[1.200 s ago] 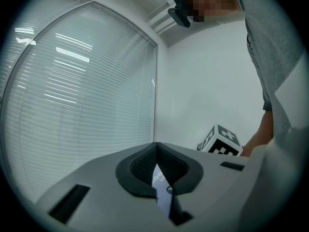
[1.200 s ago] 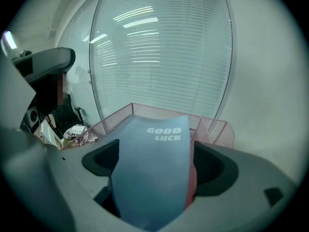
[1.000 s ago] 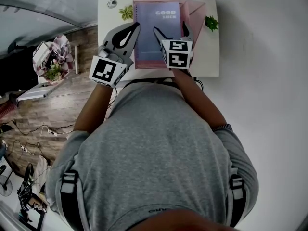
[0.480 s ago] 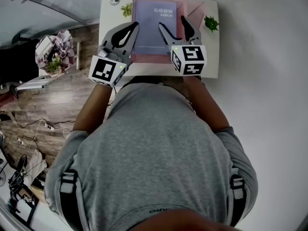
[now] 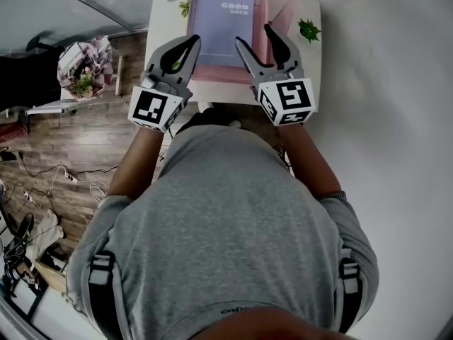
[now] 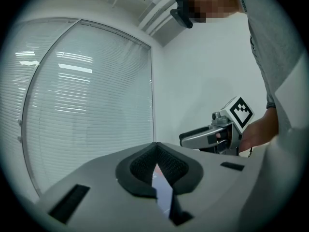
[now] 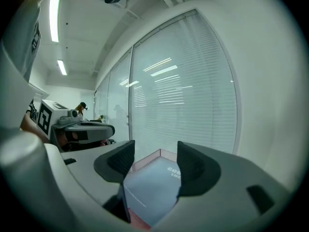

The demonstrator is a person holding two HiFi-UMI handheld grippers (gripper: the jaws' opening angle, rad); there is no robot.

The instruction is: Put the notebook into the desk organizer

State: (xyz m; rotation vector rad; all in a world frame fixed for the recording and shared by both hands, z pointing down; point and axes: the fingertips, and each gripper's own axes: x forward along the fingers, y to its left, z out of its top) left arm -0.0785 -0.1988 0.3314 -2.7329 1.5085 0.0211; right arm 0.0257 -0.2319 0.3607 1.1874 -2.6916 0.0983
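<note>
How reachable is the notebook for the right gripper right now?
Probably reachable: the right gripper, jaws closing on nothing yet, hovers at the near right corner of the notebook. It lies face up in the organizer, nothing else over it.

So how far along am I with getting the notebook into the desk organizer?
Looks essentially done: the notebook lies flat inside the pink desk organizer. Nothing is in hand: the right tool is closing on nothing, the left tool is shut and empty. Left: probably only moving both tools away.
</note>
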